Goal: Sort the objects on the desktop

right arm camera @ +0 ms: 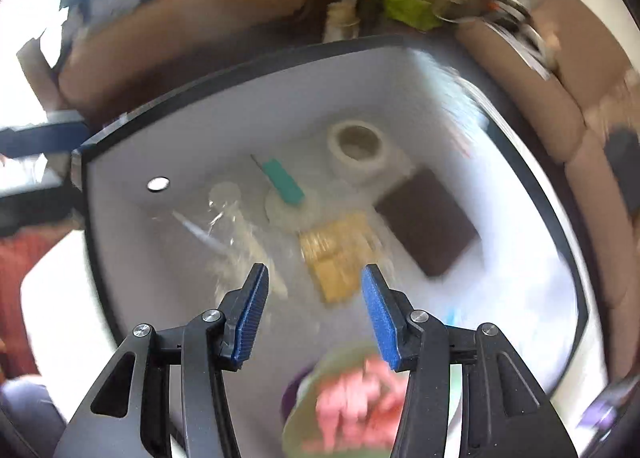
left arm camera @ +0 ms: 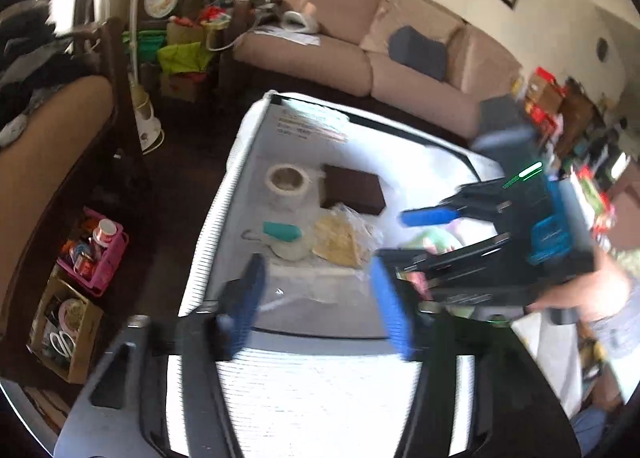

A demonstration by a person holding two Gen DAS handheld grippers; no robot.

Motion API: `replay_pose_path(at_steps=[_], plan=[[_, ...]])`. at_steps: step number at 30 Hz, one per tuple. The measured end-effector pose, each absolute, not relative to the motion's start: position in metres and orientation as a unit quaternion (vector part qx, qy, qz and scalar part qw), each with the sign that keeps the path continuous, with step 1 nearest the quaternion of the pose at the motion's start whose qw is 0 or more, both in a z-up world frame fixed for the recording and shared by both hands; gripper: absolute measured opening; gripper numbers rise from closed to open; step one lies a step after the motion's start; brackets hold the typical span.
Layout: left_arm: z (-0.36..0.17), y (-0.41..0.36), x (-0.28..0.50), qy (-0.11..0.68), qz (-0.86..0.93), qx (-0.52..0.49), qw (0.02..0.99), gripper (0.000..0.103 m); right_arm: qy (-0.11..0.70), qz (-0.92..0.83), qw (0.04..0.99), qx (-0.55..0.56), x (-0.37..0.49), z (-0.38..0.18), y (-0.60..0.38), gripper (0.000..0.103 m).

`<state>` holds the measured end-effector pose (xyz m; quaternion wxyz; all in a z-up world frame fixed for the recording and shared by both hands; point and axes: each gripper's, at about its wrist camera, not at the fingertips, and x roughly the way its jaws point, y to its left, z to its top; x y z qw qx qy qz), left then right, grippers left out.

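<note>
On the white table (left arm camera: 312,378) lie a roll of tape (left arm camera: 286,182), a dark brown box (left arm camera: 352,188), a teal tool (left arm camera: 282,231) resting on a round white lid, and a yellow pack in clear plastic (left arm camera: 338,244). My left gripper (left arm camera: 318,278) hovers open over the table's near part with nothing between its fingers. My right gripper (left arm camera: 400,236) comes in from the right above a green and pink round pack (left arm camera: 436,238). In the right wrist view, the right gripper (right arm camera: 314,274) stands open and empty above the yellow pack (right arm camera: 332,254), with the round pack (right arm camera: 348,390) blurred below it.
A pen-like item in clear wrap (right arm camera: 208,238) lies left of the yellow pack. A beige sofa (left arm camera: 320,58) runs behind the table. A pink basket (left arm camera: 94,254) and a cardboard box with scissors (left arm camera: 64,334) sit on the floor at left. A person's hand (left arm camera: 580,290) holds the right gripper.
</note>
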<state>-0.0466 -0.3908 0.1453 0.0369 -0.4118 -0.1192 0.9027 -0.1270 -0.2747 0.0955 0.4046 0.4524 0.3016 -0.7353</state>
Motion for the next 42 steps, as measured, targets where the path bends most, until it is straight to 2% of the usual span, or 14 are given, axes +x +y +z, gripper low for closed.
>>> replay_pose_path(at_steps=[2, 6, 9, 10, 14, 16, 17, 26, 32, 38, 40, 42], plan=[[0.145, -0.373, -0.044, -0.095, 0.905, -0.412, 0.033, 0.075, 0.256, -0.747, 0.412, 0.453, -0.122, 0.113, -0.239, 0.053], [0.144, -0.342, -0.039, -0.082, 0.902, -0.422, 0.047, 0.084, 0.188, -0.76, 0.419, 0.461, -0.11, 0.142, -0.187, 0.072], [0.15, -0.322, -0.034, -0.067, 0.904, -0.42, 0.047, 0.091, 0.146, -0.77, 0.414, 0.463, -0.102, 0.162, -0.147, 0.077], [0.152, -0.315, -0.032, -0.067, 0.904, -0.419, 0.052, 0.101, 0.137, -0.774, 0.411, 0.462, -0.1, 0.166, -0.136, 0.078], [0.162, -0.286, -0.021, -0.068, 0.904, -0.416, 0.064, 0.103, 0.098, -0.788, 0.399, 0.46, -0.092, 0.176, -0.086, 0.089], [0.165, -0.269, -0.014, -0.064, 0.905, -0.415, 0.072, 0.103, 0.084, -0.792, 0.388, 0.463, -0.086, 0.174, -0.063, 0.101], [0.166, -0.259, -0.011, -0.063, 0.905, -0.414, 0.077, 0.103, 0.078, -0.795, 0.383, 0.464, -0.083, 0.172, -0.053, 0.103], [0.131, -0.175, 0.02, -0.082, 0.89, -0.429, 0.132, 0.103, -0.009, -0.801, 0.335, 0.495, -0.065, 0.13, 0.044, 0.103], [0.102, -0.134, 0.03, -0.096, 0.901, -0.398, 0.144, 0.103, -0.057, -0.807, 0.32, 0.493, -0.075, 0.108, 0.069, 0.103], [0.095, -0.116, 0.012, -0.08, 0.907, -0.384, 0.157, 0.103, -0.083, -0.819, 0.316, 0.472, -0.117, 0.098, 0.069, 0.103], [0.095, -0.115, 0.008, -0.081, 0.911, -0.372, 0.157, 0.103, -0.089, -0.822, 0.312, 0.469, -0.135, 0.094, 0.066, 0.098], [0.096, -0.117, 0.002, -0.088, 0.914, -0.366, 0.153, 0.103, -0.095, -0.822, 0.309, 0.469, -0.16, 0.088, 0.059, 0.088]])
